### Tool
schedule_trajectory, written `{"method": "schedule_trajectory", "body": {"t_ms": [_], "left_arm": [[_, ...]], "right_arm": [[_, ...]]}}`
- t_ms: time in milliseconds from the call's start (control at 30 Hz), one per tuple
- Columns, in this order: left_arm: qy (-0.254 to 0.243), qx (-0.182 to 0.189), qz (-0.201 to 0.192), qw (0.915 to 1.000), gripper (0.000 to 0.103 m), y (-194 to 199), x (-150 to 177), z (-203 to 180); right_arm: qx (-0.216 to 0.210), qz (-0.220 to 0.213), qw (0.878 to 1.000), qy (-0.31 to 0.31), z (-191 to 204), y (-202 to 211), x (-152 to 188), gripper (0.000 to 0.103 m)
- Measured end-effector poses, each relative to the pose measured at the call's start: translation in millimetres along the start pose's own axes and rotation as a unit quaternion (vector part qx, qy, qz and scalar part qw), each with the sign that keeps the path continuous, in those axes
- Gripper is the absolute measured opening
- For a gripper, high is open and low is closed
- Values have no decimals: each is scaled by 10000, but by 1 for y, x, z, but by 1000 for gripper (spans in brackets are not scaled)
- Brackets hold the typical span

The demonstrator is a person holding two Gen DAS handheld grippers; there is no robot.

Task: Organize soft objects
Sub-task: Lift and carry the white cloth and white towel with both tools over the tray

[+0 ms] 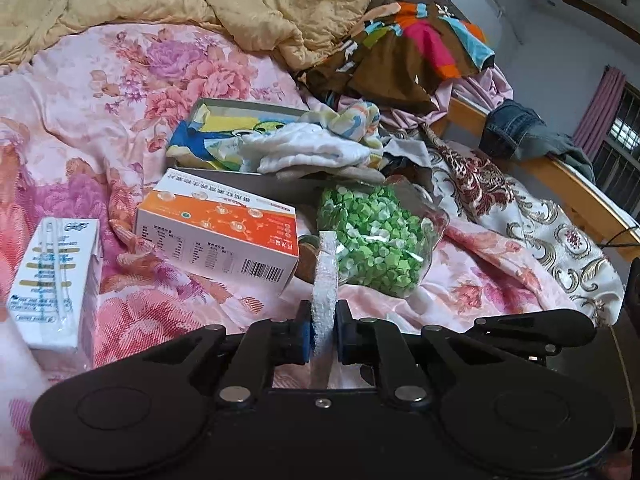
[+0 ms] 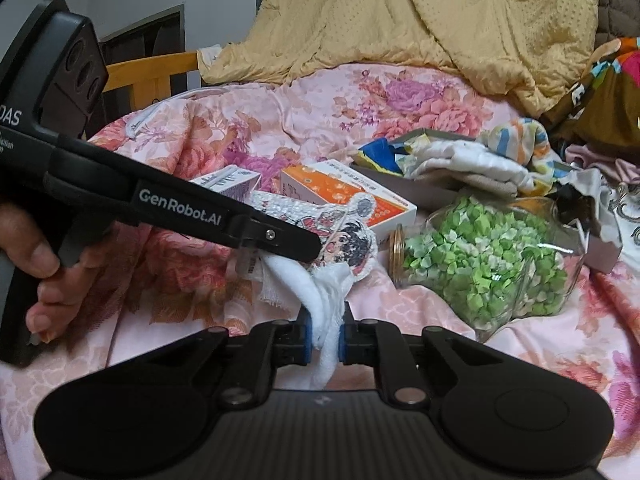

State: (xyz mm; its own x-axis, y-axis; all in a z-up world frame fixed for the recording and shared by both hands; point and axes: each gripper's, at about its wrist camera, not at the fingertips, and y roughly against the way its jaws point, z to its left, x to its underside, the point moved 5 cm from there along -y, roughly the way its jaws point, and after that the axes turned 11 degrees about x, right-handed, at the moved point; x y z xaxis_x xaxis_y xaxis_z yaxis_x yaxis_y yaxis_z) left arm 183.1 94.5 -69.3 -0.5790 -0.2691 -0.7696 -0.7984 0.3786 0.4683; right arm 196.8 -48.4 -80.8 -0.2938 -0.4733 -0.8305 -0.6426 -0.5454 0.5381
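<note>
Each camera sat on a hand-held gripper, looking forward and somewhat downward along its fingers, close over a flowered bedspread (image 1: 120, 92). The right view faced the bed from further right. Both views shared the jar of green paper bits (image 1: 376, 240), the orange box (image 2: 352, 196) and the yellow quilt (image 2: 460, 20).

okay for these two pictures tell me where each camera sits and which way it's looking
Left wrist: on the left gripper, looking forward and down over the bed; its jaws pinch a white towel seen edge-on.
Right wrist: on the right gripper, same heading; its jaws pinch that towel; the left gripper and the hand holding it cross from the left.
Shared: towel, jar of green paper stars, orange box.
</note>
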Motion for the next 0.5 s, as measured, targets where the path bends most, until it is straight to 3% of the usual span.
{"method": "schedule_trajectory", "body": {"t_ms": [200, 500], "left_arm": [[159, -215, -189, 9995, 12, 19, -1, -6], [315, -543, -639, 9960, 12, 49, -7, -14]], "right_arm": [[196, -80, 9997, 159, 4, 13, 1, 11], [310, -330, 9986, -262, -13, 34, -4, 11]]}}
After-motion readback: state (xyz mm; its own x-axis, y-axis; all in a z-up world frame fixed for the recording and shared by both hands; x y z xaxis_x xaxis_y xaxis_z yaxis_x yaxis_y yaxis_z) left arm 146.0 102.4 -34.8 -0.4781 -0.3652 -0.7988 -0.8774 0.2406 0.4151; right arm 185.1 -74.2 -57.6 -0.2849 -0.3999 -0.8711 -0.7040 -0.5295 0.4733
